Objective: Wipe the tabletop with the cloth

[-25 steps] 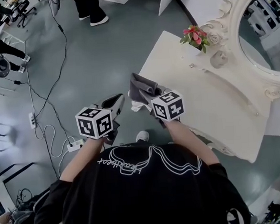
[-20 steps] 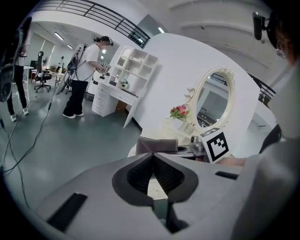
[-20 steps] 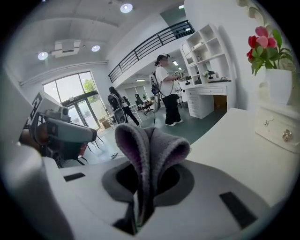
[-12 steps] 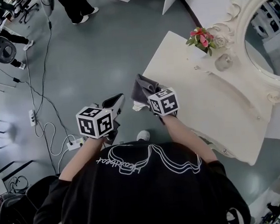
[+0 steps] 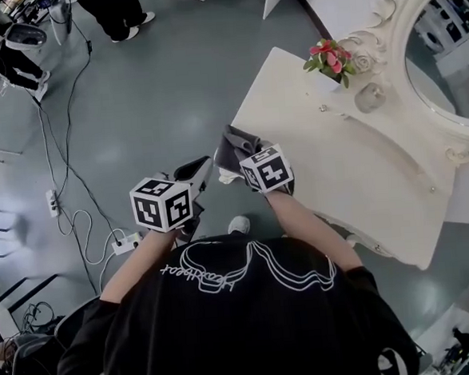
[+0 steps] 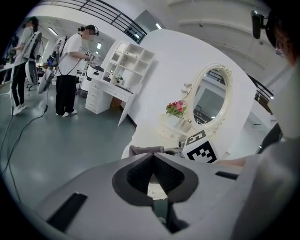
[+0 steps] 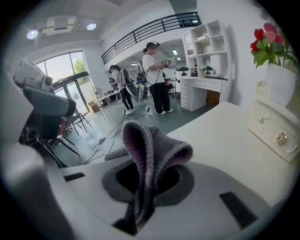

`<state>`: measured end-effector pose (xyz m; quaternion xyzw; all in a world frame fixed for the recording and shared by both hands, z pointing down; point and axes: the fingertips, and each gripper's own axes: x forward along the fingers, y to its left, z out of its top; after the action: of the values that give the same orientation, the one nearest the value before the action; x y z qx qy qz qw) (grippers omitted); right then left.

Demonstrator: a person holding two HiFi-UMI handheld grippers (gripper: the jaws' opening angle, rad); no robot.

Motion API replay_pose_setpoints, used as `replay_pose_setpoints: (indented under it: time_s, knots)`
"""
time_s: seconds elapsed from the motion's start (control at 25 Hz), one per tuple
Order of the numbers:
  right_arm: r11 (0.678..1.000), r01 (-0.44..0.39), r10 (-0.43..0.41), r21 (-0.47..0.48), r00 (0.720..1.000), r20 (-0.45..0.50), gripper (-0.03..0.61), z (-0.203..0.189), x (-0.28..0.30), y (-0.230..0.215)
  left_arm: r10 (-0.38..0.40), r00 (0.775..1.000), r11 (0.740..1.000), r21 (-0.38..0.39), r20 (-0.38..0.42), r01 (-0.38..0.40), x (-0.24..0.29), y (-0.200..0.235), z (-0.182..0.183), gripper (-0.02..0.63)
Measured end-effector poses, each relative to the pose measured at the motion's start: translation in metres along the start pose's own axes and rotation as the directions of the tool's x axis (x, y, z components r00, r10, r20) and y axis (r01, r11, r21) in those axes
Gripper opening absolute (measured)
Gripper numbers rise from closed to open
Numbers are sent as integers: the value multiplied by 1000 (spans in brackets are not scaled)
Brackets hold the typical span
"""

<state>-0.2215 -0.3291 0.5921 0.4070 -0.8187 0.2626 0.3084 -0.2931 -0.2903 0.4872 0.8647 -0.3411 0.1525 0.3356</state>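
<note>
**Cloth clamped in R gripper at the counter's corner**

L gripper (image 6: pixel 153 155) first: tips pressed together, nothing btwn them, a sliver of white showing through the gap lower down. In the head view it hangs over the grey floor (image 5: pixel 156 92), off the counter's edge.

Just to its right, the R gripper (image 7: pixel 147 180) is clamped on the cloth (image 7: pixel 152 143). It's grey, fuzzy, folded into a loop that stands up out of the jaws, w/ a tail trailing back down btwn them. From above, the cloth bunches ahead of the R gripper, right at the near corner of the counter (image 5: pixel 362 174); can't tell if it touches the top.

Ahead and to the right of that gripper the white top spreads out. Further right, well apart from the cloth: red and pink flowers (image 5: pixel 330 58) in a white vase (image 7: pixel 281 82), a small drawer box (image 7: pixel 276 129) w/ a round knob below it, then the ornate oval mirror (image 5: pixel 448 39).
</note>
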Motion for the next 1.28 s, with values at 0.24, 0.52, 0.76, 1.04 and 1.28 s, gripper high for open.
replay_pose_setpoints:
  time_s: [0.24, 0.52, 0.76, 1.04, 1.28]
  knots:
    - [1000, -4, 3, -4, 1000, -9, 52, -1, 2, -1, -2, 1000, 1000, 2, -5, 2, 2, 3, 0, 5]
    - [1000, -6, 6, -12, 1000, -23, 52, -4, -3, -5, -17, 1000, 1000, 7, -16, 17, 9, -3, 0, 5]
    - [1000, 11, -11, -5, 1000, -24, 52, -15, -15, -13, -30, 999, 999, 18, -27, 31, 15, -12, -2, 5]
    - [1000, 29, -29, 2, 999, -26, 52, -30, -32, -27, -46, 998, 998, 40, -31, 47, 22, -29, -1, 5]
    - [999, 42, -41, 21, 999, -25, 52, -46, -50, -39, -62, 997, 996, 55, -42, 65, 30, -50, -4, 5]
